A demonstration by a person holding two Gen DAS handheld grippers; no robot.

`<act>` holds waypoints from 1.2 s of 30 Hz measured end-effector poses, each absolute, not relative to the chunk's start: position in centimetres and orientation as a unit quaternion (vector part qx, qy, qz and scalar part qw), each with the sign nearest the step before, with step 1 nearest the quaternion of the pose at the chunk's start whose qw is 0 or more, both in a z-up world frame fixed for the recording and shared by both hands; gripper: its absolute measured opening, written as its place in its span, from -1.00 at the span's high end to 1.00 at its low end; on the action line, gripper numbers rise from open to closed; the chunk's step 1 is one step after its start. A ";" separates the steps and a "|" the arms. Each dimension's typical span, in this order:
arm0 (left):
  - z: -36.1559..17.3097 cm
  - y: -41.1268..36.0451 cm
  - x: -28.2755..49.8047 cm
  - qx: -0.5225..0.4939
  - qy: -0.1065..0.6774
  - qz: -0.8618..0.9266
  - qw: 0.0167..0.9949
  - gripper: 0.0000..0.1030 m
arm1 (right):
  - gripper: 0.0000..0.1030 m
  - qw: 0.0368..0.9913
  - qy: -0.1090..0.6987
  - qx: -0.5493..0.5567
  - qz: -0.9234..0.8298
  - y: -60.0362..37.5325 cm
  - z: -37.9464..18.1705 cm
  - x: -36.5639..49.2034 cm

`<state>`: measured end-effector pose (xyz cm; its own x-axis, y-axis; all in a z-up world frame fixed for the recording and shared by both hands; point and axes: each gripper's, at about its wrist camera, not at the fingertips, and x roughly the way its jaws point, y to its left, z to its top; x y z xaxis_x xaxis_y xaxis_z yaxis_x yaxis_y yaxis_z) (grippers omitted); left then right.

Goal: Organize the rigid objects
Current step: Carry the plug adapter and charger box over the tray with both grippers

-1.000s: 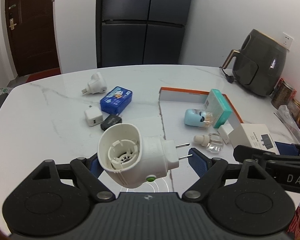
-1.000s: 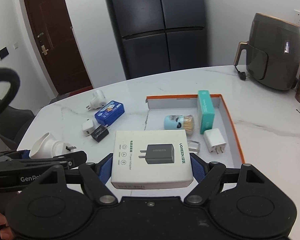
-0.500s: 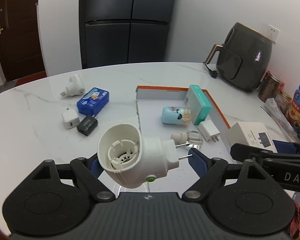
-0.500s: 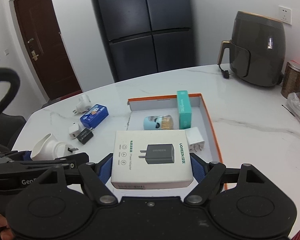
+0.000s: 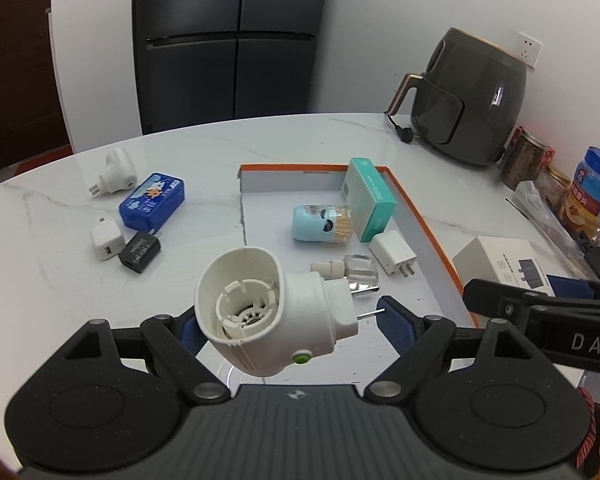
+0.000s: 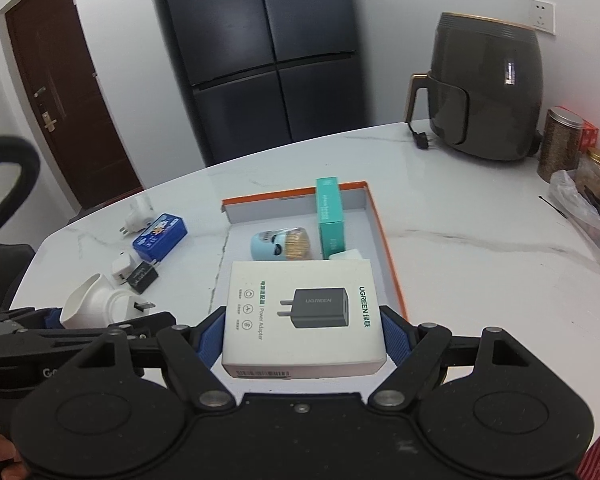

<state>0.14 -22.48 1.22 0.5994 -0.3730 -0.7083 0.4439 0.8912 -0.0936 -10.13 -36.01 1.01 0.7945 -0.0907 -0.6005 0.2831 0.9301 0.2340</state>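
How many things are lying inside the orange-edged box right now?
4: teal carton along the far right wall, light-blue toothpick holder beside it, white charger cube and clear small bottle nearer. Others may be hidden.

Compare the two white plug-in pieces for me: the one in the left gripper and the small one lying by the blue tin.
The plug-in unit is held off the table in the left gripper; the small white plug lies on the table, outside the orange-rimmed tray. The held one looks bulkier, shows an open round socket and a green button, and has round pins. Both are white plastic.
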 end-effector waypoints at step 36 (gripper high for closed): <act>-0.6 -26.5 1.3 0.050 0.408 -0.239 0.880 -0.69 | -0.80 0.927 0.316 0.168 -0.115 -40.3 -0.3 -8.6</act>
